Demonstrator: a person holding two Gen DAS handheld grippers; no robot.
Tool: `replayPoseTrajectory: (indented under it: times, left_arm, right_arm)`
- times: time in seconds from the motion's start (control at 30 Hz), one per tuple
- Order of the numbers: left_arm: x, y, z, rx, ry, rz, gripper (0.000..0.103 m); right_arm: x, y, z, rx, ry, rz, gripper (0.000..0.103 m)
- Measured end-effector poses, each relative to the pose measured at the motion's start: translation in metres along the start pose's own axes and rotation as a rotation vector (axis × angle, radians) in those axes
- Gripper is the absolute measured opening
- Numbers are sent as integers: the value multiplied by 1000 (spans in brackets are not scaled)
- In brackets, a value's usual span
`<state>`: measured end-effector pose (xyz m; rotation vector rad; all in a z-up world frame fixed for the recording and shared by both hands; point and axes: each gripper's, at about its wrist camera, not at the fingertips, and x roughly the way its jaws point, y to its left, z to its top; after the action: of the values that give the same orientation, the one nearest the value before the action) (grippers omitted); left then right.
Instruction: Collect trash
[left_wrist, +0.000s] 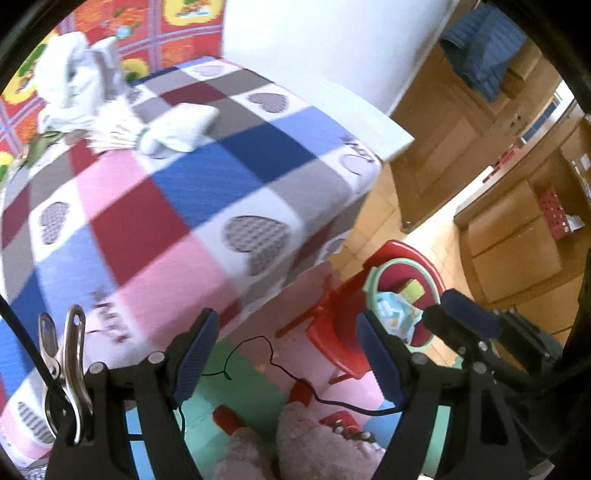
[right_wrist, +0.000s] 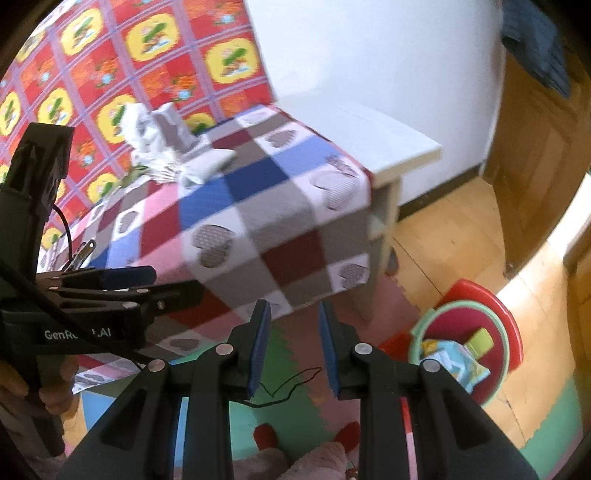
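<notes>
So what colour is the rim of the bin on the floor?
Pale green; the rim shows best in the right wrist view.

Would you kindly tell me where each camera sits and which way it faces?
Left wrist: on the left tongs, angled down at the checked blanket; the right tongs and the person's legs show.
Right wrist: on the right tongs, angled down likewise; the left tongs show.
Shared: blanket, white tissues, bin.
</notes>
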<state>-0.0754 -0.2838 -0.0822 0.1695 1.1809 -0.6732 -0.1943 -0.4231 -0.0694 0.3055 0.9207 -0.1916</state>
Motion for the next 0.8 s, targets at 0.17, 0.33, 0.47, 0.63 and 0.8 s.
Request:
replayPoseTrajectory:
  times: [0.17, 0.33, 0.47, 0.63, 0.8]
  left_arm:
    - [-28, 35, -4, -62, -28, 15, 80]
    - [-56, 70, -11, -113, -63, 62, 80]
    - [-71, 97, -17, -158, -83, 85, 80]
    - [-90, 124, -24, -190, -105, 114, 80]
    - [-103, 148, -28, -228, -122, 147, 80]
  right_arm:
    - [-1, 41, 10, -52, -16, 37, 27]
    - [-3, 81, 16, -103, -28, 71, 27]
    - [-3, 109, 18, -135, -31, 94, 28]
    - [-2, 138, 22, -173, -31, 120, 28]
    - [1, 162, 28, -211, -36, 147, 28]
